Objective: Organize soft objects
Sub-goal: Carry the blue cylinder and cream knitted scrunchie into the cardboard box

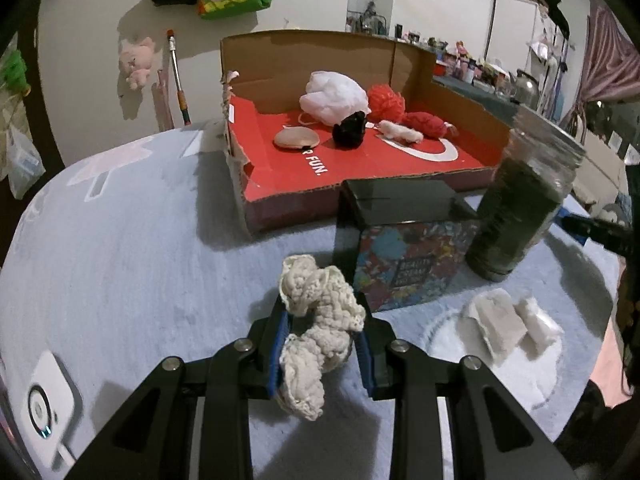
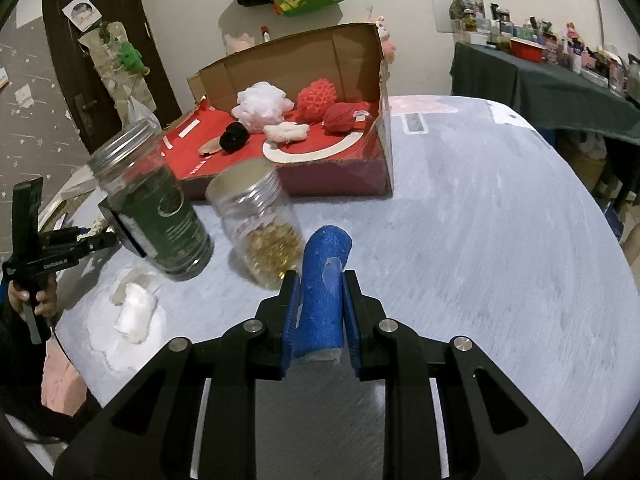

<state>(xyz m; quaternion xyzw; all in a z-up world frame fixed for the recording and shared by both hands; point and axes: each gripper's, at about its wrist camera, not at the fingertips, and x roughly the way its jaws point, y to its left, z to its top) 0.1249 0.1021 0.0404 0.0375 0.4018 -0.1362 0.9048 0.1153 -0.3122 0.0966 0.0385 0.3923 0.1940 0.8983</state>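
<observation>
My left gripper [image 1: 322,326] is shut on a cream crocheted cloth [image 1: 316,320] and holds it above the table. My right gripper [image 2: 320,296] is shut on a blue foam roll [image 2: 324,292]. The red-lined cardboard box [image 1: 360,188] stands ahead and holds a white mesh puff [image 1: 334,98], red soft balls [image 1: 424,124], a black soft thing [image 1: 350,130], a small white piece [image 1: 400,130] and a tan round pad [image 1: 296,138]. The box also shows in the right wrist view [image 2: 340,176]. White cotton pads [image 1: 512,326] lie on the table at the right.
A dark green jar [image 1: 520,208] and a colourful box [image 1: 404,256] stand between my left gripper and the cardboard box. A clear jar of yellow capsules [image 2: 260,224] stands by the green jar [image 2: 156,204]. A white device [image 1: 48,408] lies at the table's left edge.
</observation>
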